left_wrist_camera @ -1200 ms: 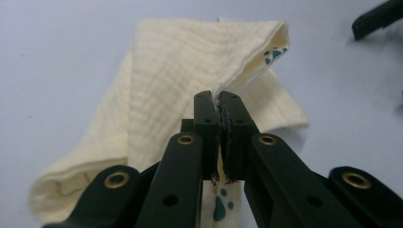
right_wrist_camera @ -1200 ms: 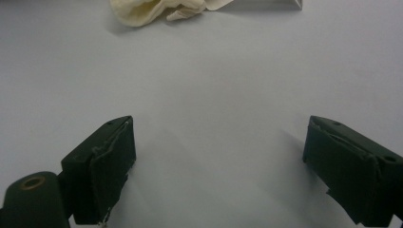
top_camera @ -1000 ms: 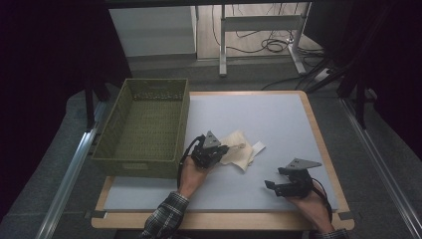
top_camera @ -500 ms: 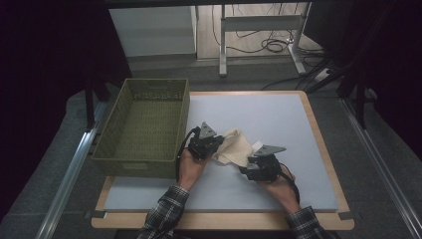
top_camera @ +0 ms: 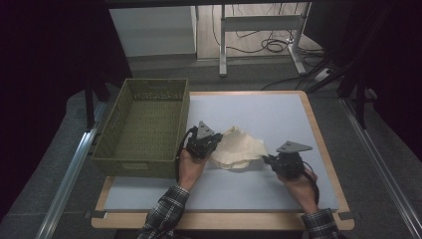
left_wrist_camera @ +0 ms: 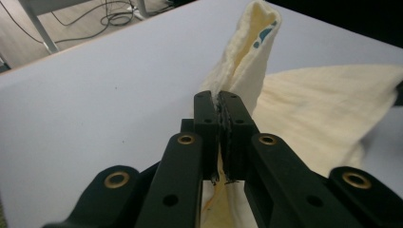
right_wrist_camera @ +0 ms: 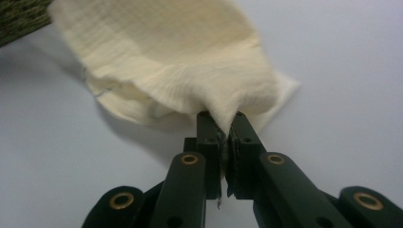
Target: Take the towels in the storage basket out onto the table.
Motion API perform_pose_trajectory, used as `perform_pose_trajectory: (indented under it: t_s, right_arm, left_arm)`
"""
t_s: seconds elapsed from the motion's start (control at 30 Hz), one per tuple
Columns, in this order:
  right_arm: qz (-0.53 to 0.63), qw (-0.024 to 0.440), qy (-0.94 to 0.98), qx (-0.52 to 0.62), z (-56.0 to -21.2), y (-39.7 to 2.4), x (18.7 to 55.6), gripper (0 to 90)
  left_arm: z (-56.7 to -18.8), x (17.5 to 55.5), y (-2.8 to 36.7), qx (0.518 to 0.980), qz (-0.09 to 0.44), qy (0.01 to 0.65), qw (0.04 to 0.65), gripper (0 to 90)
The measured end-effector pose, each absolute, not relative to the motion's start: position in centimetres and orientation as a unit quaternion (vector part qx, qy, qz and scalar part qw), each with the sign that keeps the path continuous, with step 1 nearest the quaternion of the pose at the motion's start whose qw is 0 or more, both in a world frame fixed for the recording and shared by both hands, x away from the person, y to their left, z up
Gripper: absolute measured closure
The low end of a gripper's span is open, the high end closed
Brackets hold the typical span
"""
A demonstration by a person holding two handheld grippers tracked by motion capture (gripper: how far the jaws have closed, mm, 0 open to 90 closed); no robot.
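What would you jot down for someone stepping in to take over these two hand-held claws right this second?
Left gripper: shut on one edge of the cream cloth.
Right gripper: its jaws have just been closing and now pinch the cloth's opposite edge.
The cloth sags between them just above the grey table mat, right of the green basket, which holds nothing that I can see.
Done: both edges are gripped.
Left, probably: spread or fold the cloth, then perhaps put it in the basket. Keep both grips tight.

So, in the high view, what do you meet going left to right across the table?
Green basket → left gripper, shut on the cream cloth → that cloth → right gripper, shut on the cloth's other end.
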State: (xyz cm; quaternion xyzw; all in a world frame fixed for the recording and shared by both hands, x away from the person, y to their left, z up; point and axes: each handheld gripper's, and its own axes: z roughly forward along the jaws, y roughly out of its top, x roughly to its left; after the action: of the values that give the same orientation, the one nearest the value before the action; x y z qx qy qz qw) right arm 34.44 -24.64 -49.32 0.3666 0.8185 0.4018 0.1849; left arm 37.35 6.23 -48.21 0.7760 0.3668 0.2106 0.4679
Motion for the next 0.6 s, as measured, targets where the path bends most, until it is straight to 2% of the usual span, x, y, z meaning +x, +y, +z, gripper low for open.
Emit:
perform_pose_trajectory:
  t_s: [0.23,0.37,0.43,0.5,0.6]
  right_arm:
    - [0.41,0.203,0.803,0.382,-46.6,-29.3,33.0,84.9]
    - [0.403,0.189,0.809,0.383,-47.6,-29.7,32.8,81.8]
    - [0.391,0.179,0.817,0.384,-49.0,-29.3,33.0,75.4]
    - [0.379,0.175,0.823,0.386,-50.3,-29.1,33.2,68.7]
    - [0.377,0.178,0.822,0.389,-50.6,-29.3,33.2,60.2]
  left_arm:
    - [-47.7,37.4,5.3,0.778,0.205,0.371,0.463,86.4]
    - [-49.3,38.5,4.8,0.798,0.189,0.393,0.416,83.2]
    - [-50.4,39.1,4.8,0.803,0.184,0.407,0.395,77.0]
    - [-51.0,39.4,5.1,0.804,0.186,0.414,0.385,66.7]
    - [-50.5,39.1,5.8,0.798,0.191,0.415,0.393,57.6]
